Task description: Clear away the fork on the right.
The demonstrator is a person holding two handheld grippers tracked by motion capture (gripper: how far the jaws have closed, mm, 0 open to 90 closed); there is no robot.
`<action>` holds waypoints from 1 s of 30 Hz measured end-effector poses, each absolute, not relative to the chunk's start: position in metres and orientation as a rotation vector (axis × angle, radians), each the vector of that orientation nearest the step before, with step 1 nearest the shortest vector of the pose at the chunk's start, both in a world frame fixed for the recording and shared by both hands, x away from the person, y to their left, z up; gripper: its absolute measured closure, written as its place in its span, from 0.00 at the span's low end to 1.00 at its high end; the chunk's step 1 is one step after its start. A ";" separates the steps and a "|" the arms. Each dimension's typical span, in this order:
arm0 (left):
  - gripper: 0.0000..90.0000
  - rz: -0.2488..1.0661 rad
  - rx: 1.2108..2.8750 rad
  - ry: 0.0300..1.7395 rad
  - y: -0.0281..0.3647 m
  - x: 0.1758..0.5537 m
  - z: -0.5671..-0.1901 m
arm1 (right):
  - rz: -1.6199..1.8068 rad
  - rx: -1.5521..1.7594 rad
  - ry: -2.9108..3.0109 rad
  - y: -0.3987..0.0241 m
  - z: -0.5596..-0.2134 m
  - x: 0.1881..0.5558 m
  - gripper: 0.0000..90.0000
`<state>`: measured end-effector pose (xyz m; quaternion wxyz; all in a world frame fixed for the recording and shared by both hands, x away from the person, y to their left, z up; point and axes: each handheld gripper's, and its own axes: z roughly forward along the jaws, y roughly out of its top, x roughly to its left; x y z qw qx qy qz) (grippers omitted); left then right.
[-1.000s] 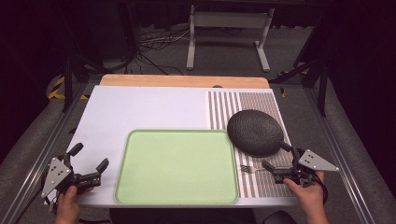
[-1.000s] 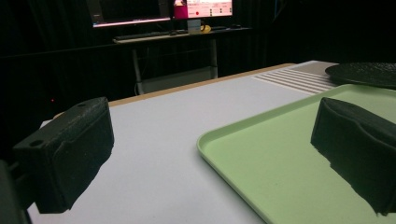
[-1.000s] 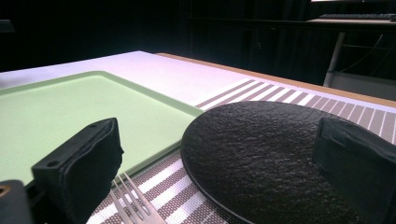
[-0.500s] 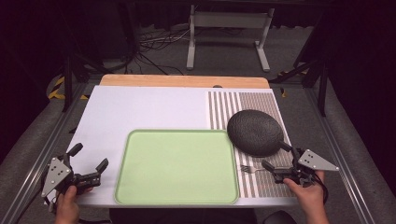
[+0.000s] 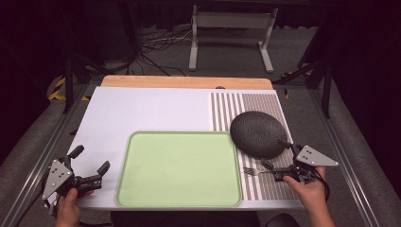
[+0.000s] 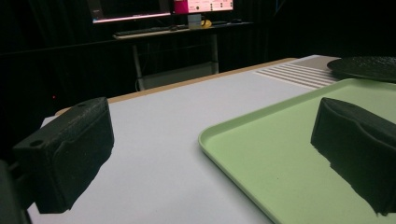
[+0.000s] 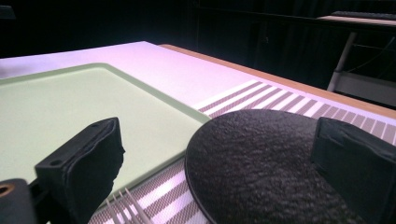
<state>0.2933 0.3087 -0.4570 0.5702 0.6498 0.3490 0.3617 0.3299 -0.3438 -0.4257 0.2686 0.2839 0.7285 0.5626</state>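
Two hands hold two black grippers low at the near edge of the white table [image 5: 142,113]. The left gripper [image 5: 90,165] sits just left of the flat light green plastic tray [image 5: 179,170], jaws wide apart. The right gripper [image 5: 274,153] has its jaws apart too, near the small silver metal fork [image 5: 253,171] and the round dark grey speckled plate [image 5: 257,133] on the striped mat [image 5: 246,104]. No writing can be read.

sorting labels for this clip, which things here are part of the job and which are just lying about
In the job:
- fork, on the striped mat, between the right gripper's open fingers
- dark plate, just beyond it
- green tray, empty

Lying about:
- left gripper, open, over bare table
- metal stand and cables on the floor
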 end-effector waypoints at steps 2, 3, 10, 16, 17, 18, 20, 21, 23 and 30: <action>0.00 0.852 1.529 0.820 0.309 0.293 -0.457 | 1.526 0.764 1.973 -0.341 -0.421 0.334 0.03; 0.00 0.851 1.532 0.820 0.309 0.293 -0.457 | 1.530 0.760 1.978 -0.340 -0.419 0.336 0.03; 0.00 0.856 1.533 0.824 0.308 0.294 -0.457 | 1.508 0.715 2.027 -0.335 -0.406 0.346 0.02; 0.00 0.847 1.534 0.824 0.308 0.294 -0.457 | 1.427 0.676 2.075 -0.332 -0.398 0.346 0.05; 0.00 0.849 1.536 0.823 0.308 0.294 -0.458 | 1.396 0.664 2.102 -0.332 -0.395 0.347 0.05; 0.00 0.849 1.536 0.821 0.307 0.294 -0.457 | 1.375 0.661 2.129 -0.331 -0.393 0.347 0.05; 0.00 0.850 1.537 0.823 0.307 0.294 -0.458 | 1.333 0.639 2.168 -0.330 -0.386 0.351 0.05; 0.00 0.850 1.537 0.823 0.307 0.294 -0.458 | 1.333 0.639 2.168 -0.330 -0.386 0.351 0.05; 0.00 0.852 1.536 0.823 0.308 0.294 -0.457 | 1.297 0.625 2.217 -0.329 -0.379 0.355 0.05; 0.00 0.854 1.532 0.825 0.309 0.293 -0.457 | 1.116 0.557 2.363 -0.322 -0.365 0.365 0.06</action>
